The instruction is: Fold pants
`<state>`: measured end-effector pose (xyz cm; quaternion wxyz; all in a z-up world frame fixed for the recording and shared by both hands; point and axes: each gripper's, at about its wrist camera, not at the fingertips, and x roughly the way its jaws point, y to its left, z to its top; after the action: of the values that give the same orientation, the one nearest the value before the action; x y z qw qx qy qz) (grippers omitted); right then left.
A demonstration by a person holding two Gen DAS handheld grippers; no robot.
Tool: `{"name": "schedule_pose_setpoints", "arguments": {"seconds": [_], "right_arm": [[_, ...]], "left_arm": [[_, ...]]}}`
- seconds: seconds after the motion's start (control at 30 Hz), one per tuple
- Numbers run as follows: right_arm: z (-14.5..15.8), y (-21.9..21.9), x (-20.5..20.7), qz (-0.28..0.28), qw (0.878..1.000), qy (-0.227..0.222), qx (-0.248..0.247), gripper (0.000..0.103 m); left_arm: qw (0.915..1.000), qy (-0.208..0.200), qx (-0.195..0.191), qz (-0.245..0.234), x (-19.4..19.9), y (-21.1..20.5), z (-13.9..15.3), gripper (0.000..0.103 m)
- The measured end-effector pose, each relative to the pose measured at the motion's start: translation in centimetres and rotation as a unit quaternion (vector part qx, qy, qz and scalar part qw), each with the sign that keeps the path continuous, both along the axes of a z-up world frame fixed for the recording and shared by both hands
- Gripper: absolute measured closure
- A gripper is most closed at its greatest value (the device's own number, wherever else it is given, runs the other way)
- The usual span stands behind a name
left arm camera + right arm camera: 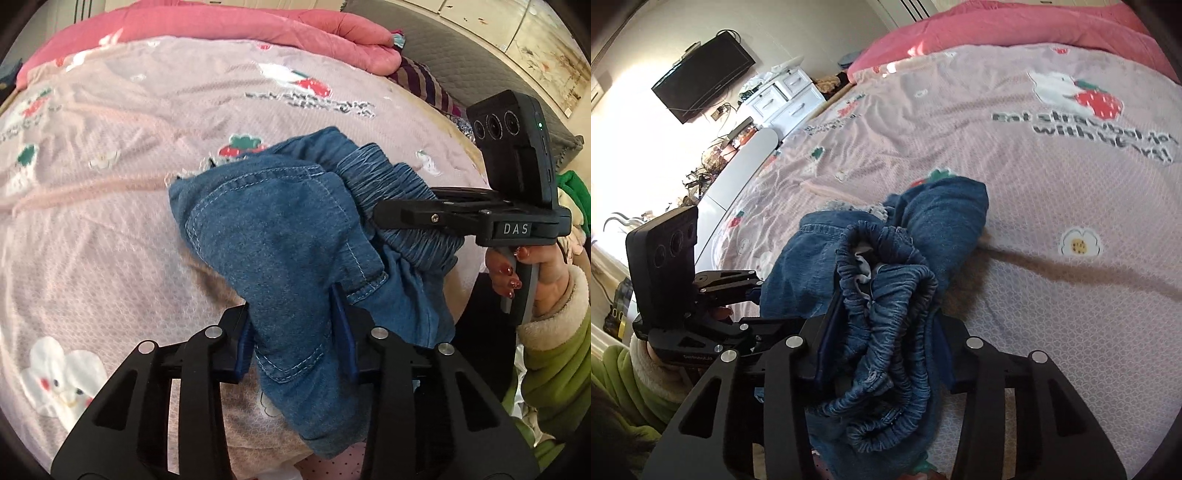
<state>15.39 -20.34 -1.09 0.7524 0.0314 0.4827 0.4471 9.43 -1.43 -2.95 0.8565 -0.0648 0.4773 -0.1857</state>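
Left wrist: left gripper (295, 332) fingers clamp pants (280, 236) | right gripper (882, 343) fingers clamp waistband (886, 295)

Green sleeve (554, 369), cream cuff, red-painted nails

The denim pants (886, 295) hide the right tool's (882, 332) pads, and the bedsheet (1052, 240) print blurs.

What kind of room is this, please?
Most likely a bedroom at home: a bed with a printed sheet and pink quilt, white drawers, and a wall TV.
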Motion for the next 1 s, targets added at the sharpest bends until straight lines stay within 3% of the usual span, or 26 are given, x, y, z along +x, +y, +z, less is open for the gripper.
{"name": "schedule_pose_setpoints", "arguments": {"seconds": [0.5,0.77,1.0], "right_arm": [[5.9,2.7,3.8,-0.012,0.996,-0.087,0.035,0.062],[2.5,4.8,7.6,-0.033,0.998,-0.059,0.015,0.062],[-1.0,5.5,9.1,-0.047,0.998,-0.023,-0.026,0.059]], "left_arm": [[0.9964,-0.069,0.044,0.021,4.1,1.6,5.3,0.074],[0.9969,-0.038,0.054,0.043,7.9,3.1,2.4,0.074],[0.9969,-0.021,0.055,0.051,8.8,3.5,-0.1,0.071]]}}
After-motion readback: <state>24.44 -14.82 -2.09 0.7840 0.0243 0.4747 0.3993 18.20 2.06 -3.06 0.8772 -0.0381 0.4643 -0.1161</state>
